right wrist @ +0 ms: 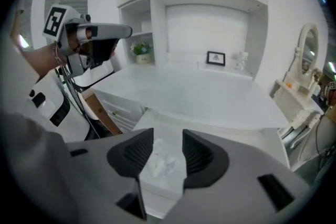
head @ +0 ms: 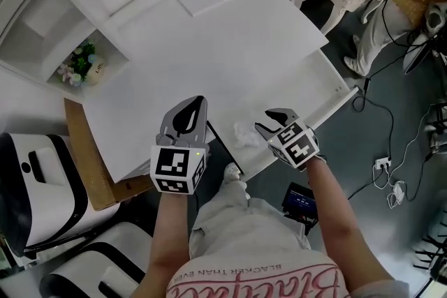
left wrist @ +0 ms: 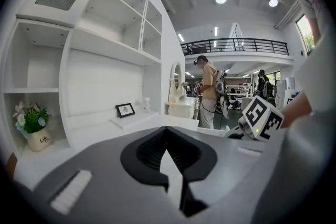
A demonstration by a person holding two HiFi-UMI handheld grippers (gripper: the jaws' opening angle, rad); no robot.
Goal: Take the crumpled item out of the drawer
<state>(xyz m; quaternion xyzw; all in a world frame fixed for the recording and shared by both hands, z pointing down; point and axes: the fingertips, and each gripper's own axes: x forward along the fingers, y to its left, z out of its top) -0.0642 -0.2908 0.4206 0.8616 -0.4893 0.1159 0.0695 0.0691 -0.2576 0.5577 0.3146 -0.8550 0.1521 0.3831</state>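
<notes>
2 jaws of the right gripper (right wrist: 168, 136) stand apart, and the crumpled item (right wrist: 160, 162) lies just below the gap between them, in the open drawer (right wrist: 160, 194). The left gripper (left wrist: 166, 131) has its jaws together on nothing. I would lower the right jaws straight around the item, clear of the drawer wall, then close gently.

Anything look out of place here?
Only the crumpled white paper lying in the open drawer at the front edge of the desk, beneath the open right hand-held gripper. Nothing else looks odd.
</notes>
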